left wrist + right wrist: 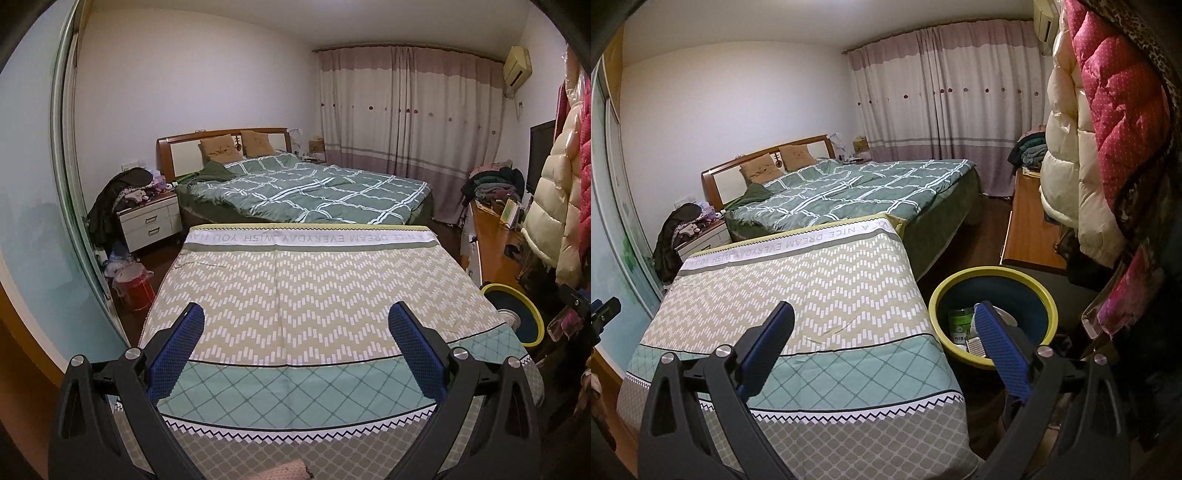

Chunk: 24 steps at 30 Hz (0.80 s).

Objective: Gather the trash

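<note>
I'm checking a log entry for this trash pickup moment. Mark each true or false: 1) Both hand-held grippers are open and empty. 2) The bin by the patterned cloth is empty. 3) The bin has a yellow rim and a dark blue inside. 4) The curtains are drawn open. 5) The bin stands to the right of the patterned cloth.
1) True: the left hand-held gripper and the right hand-held gripper both stand open, nothing between the fingers.
2) False: the bin already holds items, including a green-labelled container.
3) True.
4) False: the curtains are closed.
5) True: it stands right of the patterned cloth.
</note>
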Each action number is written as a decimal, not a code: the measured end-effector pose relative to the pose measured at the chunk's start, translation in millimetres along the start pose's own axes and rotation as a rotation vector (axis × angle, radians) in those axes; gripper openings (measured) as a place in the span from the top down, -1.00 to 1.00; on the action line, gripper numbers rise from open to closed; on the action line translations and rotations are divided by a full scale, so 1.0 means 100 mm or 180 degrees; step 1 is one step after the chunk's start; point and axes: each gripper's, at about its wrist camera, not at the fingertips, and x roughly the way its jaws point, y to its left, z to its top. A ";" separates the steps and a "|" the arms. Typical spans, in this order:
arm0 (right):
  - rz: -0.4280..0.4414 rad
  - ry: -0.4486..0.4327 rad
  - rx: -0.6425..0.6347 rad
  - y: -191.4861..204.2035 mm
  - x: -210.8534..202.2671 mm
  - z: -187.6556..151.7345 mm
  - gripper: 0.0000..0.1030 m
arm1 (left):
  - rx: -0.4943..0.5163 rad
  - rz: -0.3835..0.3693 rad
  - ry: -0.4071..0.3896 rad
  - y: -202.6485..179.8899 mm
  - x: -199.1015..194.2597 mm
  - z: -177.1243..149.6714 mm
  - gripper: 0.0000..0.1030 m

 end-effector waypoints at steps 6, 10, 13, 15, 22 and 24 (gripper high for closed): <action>0.0005 0.0000 0.0001 0.00 0.00 0.00 -0.82 | 0.0005 -0.0019 0.0030 -0.04 0.01 0.00 -0.91; 0.0004 -0.0002 0.0006 0.00 0.00 0.00 -0.82 | 0.0011 -0.0024 0.0034 -0.05 0.00 0.00 -0.91; 0.0002 -0.0002 0.0002 0.00 0.00 0.00 -0.82 | 0.0020 -0.0025 0.0052 -0.05 0.01 -0.01 -0.91; 0.0001 -0.0003 0.0005 -0.01 0.00 0.00 -0.82 | 0.0021 -0.0025 0.0052 -0.05 0.01 -0.01 -0.91; 0.0001 0.0000 0.0005 -0.01 0.00 0.00 -0.82 | -0.0042 -0.0185 0.0142 -0.05 0.06 -0.01 -0.91; 0.0003 -0.0001 0.0008 -0.01 0.00 0.00 -0.82 | -0.0058 -0.0207 0.0161 -0.04 0.07 -0.02 -0.91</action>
